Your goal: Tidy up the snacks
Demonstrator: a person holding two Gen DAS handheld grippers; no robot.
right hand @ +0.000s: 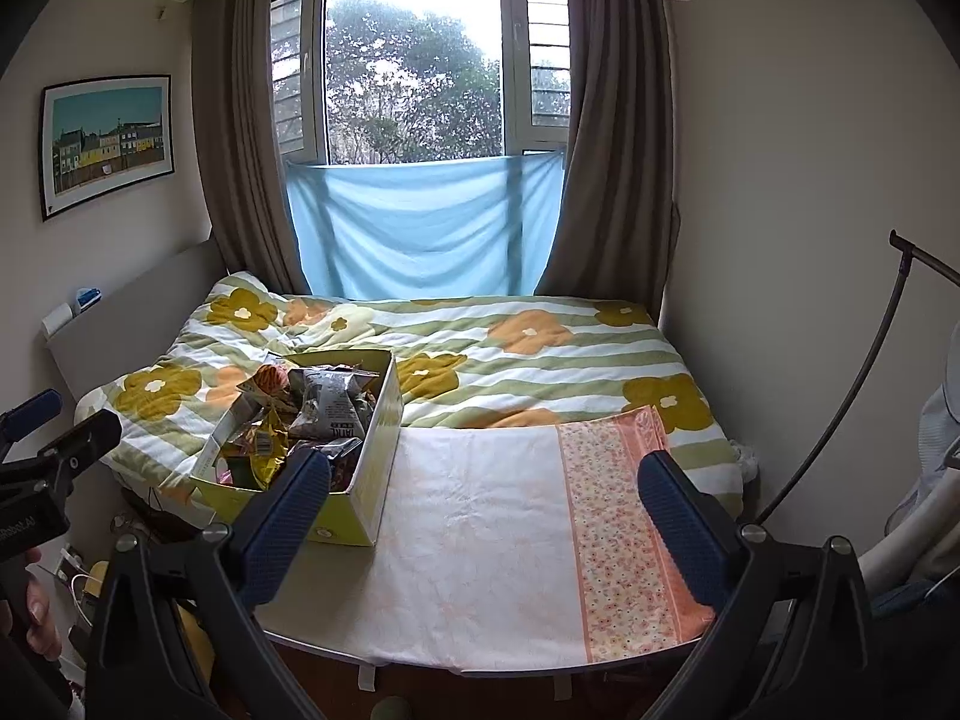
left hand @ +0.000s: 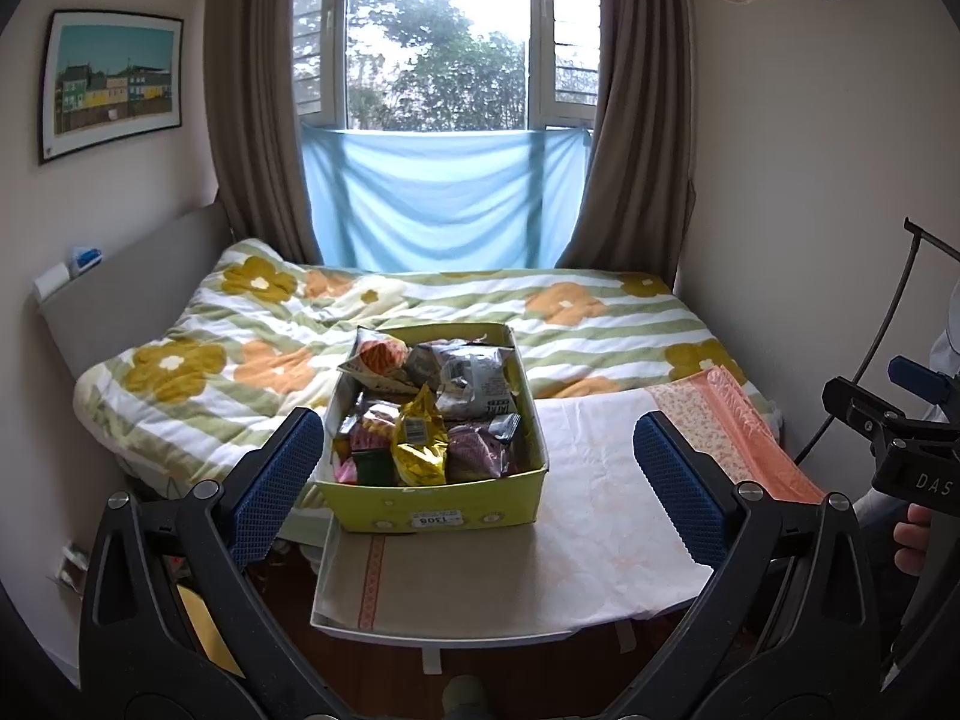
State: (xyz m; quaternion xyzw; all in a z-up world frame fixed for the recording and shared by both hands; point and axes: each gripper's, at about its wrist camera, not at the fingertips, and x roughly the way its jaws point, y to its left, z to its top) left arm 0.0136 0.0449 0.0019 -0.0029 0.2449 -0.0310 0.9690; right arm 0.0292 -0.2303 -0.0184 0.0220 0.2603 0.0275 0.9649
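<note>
Left wrist view: an open yellow-green cardboard box (left hand: 438, 504) sits near centre frame on a small table covered with a white, faintly patterned cloth (left hand: 606, 516), its near wall carrying a white label. It is heaped with snack packets: a crinkled gold foil bag (left hand: 420, 444) at the front, a purple-pink packet (left hand: 477, 450) at its 3 o'clock, a grey-and-white printed bag (left hand: 477, 387) at its 1 o'clock, and an orange-and-white packet (left hand: 378, 360) at the far left corner. The left gripper (left hand: 480, 468), black-armed with blue textured pads, stands spread wide with nothing between its fingers; the box shows between them. At 3 o'clock the right gripper (left hand: 888, 420) shows only in part, too little to tell its state. Beyond the table lies a bed with a flowered green-striped quilt (left hand: 240, 336).

Right wrist view: the box (right hand: 372, 480) lies toward 9 o'clock, on the table's left edge, the grey bag (right hand: 336, 408) uppermost. The right gripper (right hand: 486, 510) is also spread wide and empty, over the bare cloth (right hand: 480, 540). An orange floral strip (right hand: 624, 528) borders the cloth at 3 o'clock.
</note>
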